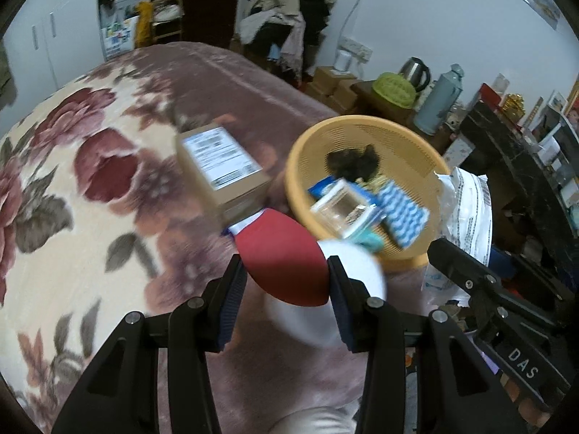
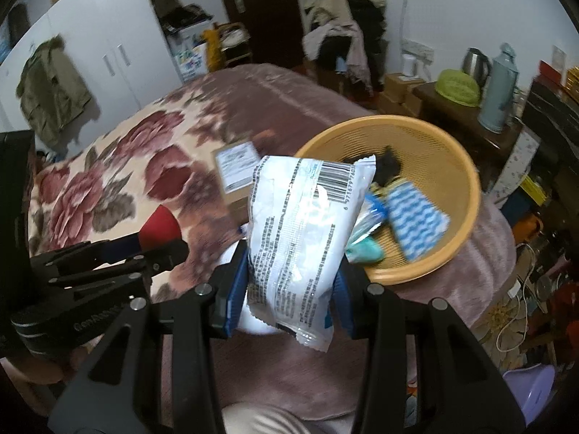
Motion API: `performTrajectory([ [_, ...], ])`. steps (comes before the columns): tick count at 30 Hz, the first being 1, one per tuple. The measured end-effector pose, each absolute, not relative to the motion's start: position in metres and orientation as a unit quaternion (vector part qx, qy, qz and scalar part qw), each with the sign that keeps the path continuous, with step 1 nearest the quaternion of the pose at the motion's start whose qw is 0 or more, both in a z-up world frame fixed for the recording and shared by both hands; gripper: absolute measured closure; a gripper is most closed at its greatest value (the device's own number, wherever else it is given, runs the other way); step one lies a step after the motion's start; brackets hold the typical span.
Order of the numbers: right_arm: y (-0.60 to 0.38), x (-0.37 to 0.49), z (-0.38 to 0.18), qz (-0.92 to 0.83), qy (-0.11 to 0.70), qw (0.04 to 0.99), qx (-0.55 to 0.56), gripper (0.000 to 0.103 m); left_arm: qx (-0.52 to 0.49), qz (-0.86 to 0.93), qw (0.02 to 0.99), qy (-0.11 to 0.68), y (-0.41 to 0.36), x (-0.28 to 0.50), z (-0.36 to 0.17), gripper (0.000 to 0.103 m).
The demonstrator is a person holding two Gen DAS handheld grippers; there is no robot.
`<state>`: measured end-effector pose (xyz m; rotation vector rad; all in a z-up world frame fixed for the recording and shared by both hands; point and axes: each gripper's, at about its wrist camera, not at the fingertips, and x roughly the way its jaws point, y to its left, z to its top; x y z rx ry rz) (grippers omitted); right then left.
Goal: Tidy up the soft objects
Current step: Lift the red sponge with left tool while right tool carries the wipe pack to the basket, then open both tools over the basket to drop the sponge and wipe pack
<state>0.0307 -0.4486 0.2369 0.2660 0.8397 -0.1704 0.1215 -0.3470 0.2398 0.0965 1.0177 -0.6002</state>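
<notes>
A: What is the left gripper [image 1: 287, 285] doing?

B: Its jaws are clamped on a red and white soft ball [image 1: 289, 264] in the lower middle of the left wrist view. The blue pads [image 1: 231, 300] press on the red part from both sides, and the white part bulges out to the right, blurred.

A: And the right gripper [image 2: 289, 293]?

B: It grips a white plastic packet [image 2: 304, 238] with a barcode near its top. The packet stands nearly upright between the jaws, in the centre of the right wrist view, and hides part of what lies behind it.

A: Where is the basket?

B: The round yellow basket [image 1: 365, 123] sits on the floral blanket [image 1: 72, 188], right of centre in both views. Inside it lie a dark clump [image 1: 351, 161] towards the back, a blue and white patterned cloth [image 1: 405, 217] at the right, a clear boxy pack [image 1: 342, 206] and something teal [image 2: 365, 251] near the front rim.

A: Anything beside it?

B: A cardboard box [image 1: 222, 166] with a white label stands on the blanket just left of the basket. The ball is held just in front of the box and the basket.

A: Can each gripper see the other?

B: Yes. The right gripper shows at the lower right edge of the left view, and the left one, with the red ball tip, at the left edge of the right view.

A: The background?

B: A dark door [image 2: 260, 11], a heap of clothes [image 2: 343, 25] and a kettle [image 2: 476, 61] in the upper part of the frame.
</notes>
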Motion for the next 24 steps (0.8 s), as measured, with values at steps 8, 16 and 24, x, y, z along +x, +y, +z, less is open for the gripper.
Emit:
performTrajectory([
  [8,-0.509,0.037,0.244,-0.139,0.388,0.895,0.169,0.06,0.044,-0.335,0.805,0.488,-0.415,0.138,0.24,0.057],
  [16,-0.544,0.053,0.242,-0.16,0.387,0.887,0.197,0.06,0.048,-0.36,0.785,0.502,-0.465,0.149,0.221,0.056],
  [24,-0.581,0.057,0.223,-0.144,0.384,0.864,0.292,0.034,0.025,-0.394,0.769,0.503,-0.488,0.149,0.208,0.009],
])
